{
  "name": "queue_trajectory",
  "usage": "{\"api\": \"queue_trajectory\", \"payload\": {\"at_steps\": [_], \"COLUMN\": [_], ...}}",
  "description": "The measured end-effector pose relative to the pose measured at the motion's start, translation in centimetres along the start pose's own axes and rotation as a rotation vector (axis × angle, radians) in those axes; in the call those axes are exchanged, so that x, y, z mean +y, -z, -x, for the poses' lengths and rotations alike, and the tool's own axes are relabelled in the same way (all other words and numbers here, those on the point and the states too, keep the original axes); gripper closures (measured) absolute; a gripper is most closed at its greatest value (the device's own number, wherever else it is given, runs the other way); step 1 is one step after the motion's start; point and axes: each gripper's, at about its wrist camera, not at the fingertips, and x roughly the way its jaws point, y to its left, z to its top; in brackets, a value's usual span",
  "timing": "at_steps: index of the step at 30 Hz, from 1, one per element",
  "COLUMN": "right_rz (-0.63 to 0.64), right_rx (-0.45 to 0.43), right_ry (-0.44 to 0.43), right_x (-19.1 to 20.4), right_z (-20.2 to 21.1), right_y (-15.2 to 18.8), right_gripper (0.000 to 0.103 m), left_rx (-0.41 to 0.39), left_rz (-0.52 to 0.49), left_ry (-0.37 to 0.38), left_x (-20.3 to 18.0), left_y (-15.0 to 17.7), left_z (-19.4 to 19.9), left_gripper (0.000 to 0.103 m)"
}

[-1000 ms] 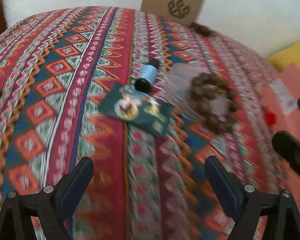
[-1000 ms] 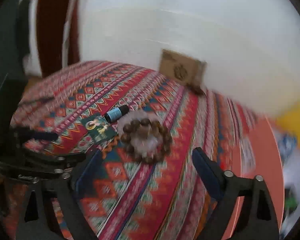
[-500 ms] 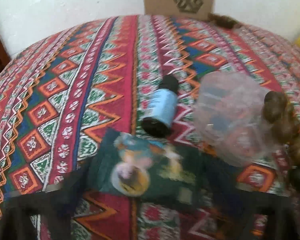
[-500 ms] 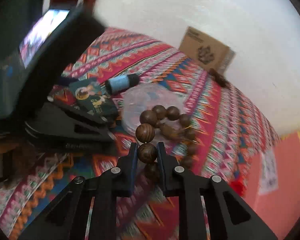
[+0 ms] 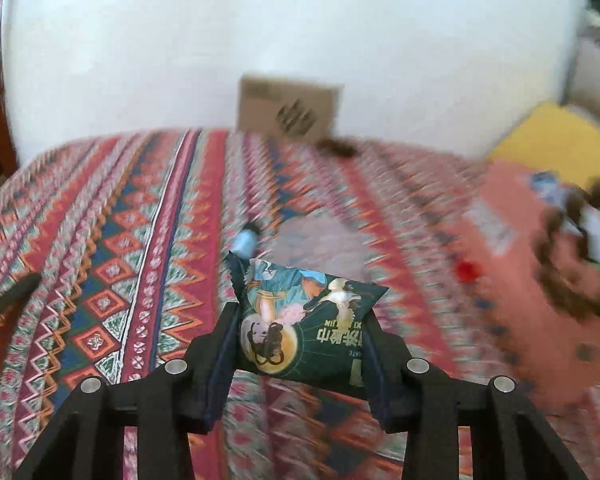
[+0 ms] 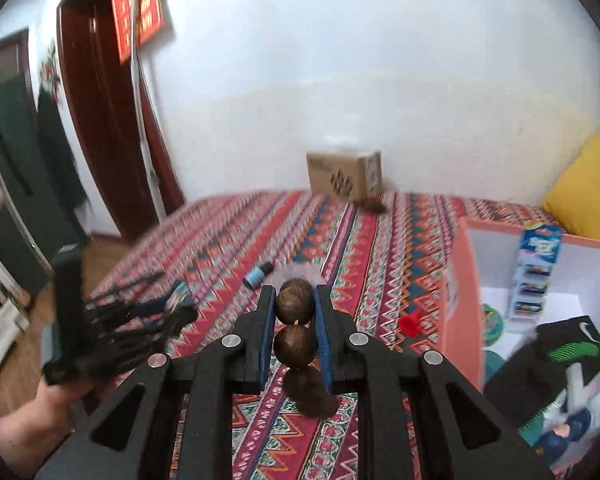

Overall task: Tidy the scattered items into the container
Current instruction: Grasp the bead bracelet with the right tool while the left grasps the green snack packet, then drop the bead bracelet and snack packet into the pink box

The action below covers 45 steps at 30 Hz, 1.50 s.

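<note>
My left gripper [image 5: 300,332] is shut on a dark green printed packet [image 5: 304,320] and holds it above the patterned cloth. My right gripper [image 6: 294,312] is shut on a string of large brown wooden beads [image 6: 295,324]; the string also shows blurred in the left wrist view [image 5: 568,264], hanging over the orange box [image 5: 540,288]. The orange box [image 6: 458,280] stands at the right with white inside. A small blue-labelled bottle [image 6: 258,276] and a clear plastic lid [image 6: 300,272] lie on the cloth beyond the grippers.
The box holds a black-and-green sock [image 6: 568,352], a blue carton [image 6: 536,272] and other items. A cardboard box [image 6: 344,176] stands by the wall. A red piece [image 6: 412,324] lies beside the orange box. A yellow cushion [image 6: 580,184] is at the right.
My left gripper closed on the green packet and lifted it. My right gripper lifted the bead string off the cloth and moved right toward the orange box.
</note>
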Motion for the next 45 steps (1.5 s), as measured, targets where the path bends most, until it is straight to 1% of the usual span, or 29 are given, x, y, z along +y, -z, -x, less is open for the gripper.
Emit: {"api": "queue_trajectory", "payload": {"at_steps": [3,8,12,13,16,19,20,22,23,24,25,26,27,28,29,30,31,32,34,35,37,39,40,42,43,44,45], "right_rz": [-0.018,-0.036,-0.053,-0.056,-0.074,-0.136,-0.171,-0.222,-0.246,-0.271,-0.297,-0.325,-0.354,-0.386,-0.407,-0.417,-0.414,-0.4,-0.366,-0.355,-0.309,-0.253,-0.222,-0.152,-0.122,-0.098,-0.097], "right_rx": [-0.064,-0.163,-0.241,-0.262,-0.33,-0.371,-0.378,-0.375,-0.358,-0.341,-0.311,-0.243,-0.179,-0.109,-0.074,-0.057,-0.049,-0.049,-0.079,-0.095,-0.126,-0.153,-0.165,-0.16,-0.135,-0.092,-0.048], "right_ry": [-0.008,-0.013,0.011,0.027,0.115,0.159,0.173,0.199,0.207,0.215,0.222,0.225,0.238,0.272,0.321,0.374,0.421,0.446,0.427,0.417,0.387,0.351,0.325,0.231,0.167,0.093,0.046], "right_x": [-0.4,-1.7,-3.2,-3.6,-5.9,-9.1,-10.7,-13.2,-14.6,-15.9,-17.4,-19.0,-20.4,-21.7,-22.6,-23.1,-23.2,-23.1,-22.1,-21.4,-18.9,-16.0,-14.3,-10.8,-9.1,-7.5,-6.5], "right_z": [3.4,9.3,14.5,15.8,19.4,22.0,22.4,22.2,21.7,21.1,20.3,18.6,17.3,15.9,15.1,14.8,14.8,14.9,15.5,15.7,15.3,14.6,14.0,11.3,9.5,7.1,5.0], "right_y": [-1.0,-1.9,-2.2,-2.2,-2.2,-2.0,-1.9,-1.7,-1.5,-1.3,-1.1,-0.8,-0.6,-0.2,0.1,0.3,0.4,0.2,-0.4,-0.6,-1.4,-2.4,-2.8,-3.0,-2.8,-2.3,-1.7], "right_gripper": [0.083,0.083,0.083,0.083,0.083,0.083,0.083,0.083,0.083,0.083,0.082,0.08,0.068,0.029,0.013,0.006,0.006,0.006,0.006,0.006,0.006,0.004,0.0,0.0,0.0,0.0,0.0], "left_rx": [-0.064,-0.149,-0.175,-0.177,-0.178,-0.152,-0.143,-0.055,-0.005,0.045,0.095,0.146,0.186,0.223,0.26,0.267,0.257,0.24,0.189,0.163,0.116,0.101,0.112,0.155,0.182,0.21,0.237], "left_rz": [-0.038,-0.109,-0.148,-0.162,-0.204,-0.25,-0.266,-0.297,-0.313,-0.328,-0.344,-0.359,-0.355,-0.344,-0.333,-0.315,-0.293,-0.265,-0.201,-0.175,-0.135,-0.108,-0.093,-0.068,-0.061,-0.054,-0.047], "left_ry": [0.035,0.116,0.195,0.218,0.273,0.324,0.341,0.361,0.369,0.378,0.386,0.394,0.381,0.361,0.341,0.316,0.302,0.296,0.272,0.255,0.181,0.08,0.035,-0.041,-0.071,-0.101,-0.13], "left_x": [-3.3,-9.0,-13.8,-15.3,-19.5,-24.1,-25.6,-28.2,-29.4,-30.7,-31.9,-33.1,-33.3,-33.1,-32.9,-32.2,-31.3,-30.0,-26.5,-24.8,-20.4,-15.5,-13.0,-8.3,-6.1,-3.9,-1.8], "left_y": [-0.8,-2.7,-4.0,-4.4,-5.4,-6.2,-6.4,-6.6,-6.7,-6.7,-6.8,-6.8,-6.8,-6.8,-6.8,-6.9,-7.1,-7.4,-7.8,-7.8,-7.8,-7.1,-6.5,-4.9,-3.8,-2.8,-1.7], "left_z": [4.2,9.1,10.3,10.2,9.7,7.9,7.3,4.3,2.7,1.1,-0.5,-2.1,-3.4,-4.7,-5.9,-6.4,-6.3,-6.0,-4.9,-4.4,-3.6,-3.3,-3.6,-4.3,-4.6,-5.0,-5.4], "left_gripper": [0.056,0.056,0.056,0.056,0.056,0.056,0.056,0.055,0.055,0.052,0.044,0.037,0.028,0.027,0.027,0.026,0.025,0.023,0.015,0.013,0.006,0.005,0.005,0.005,0.005,0.005,0.005]}}
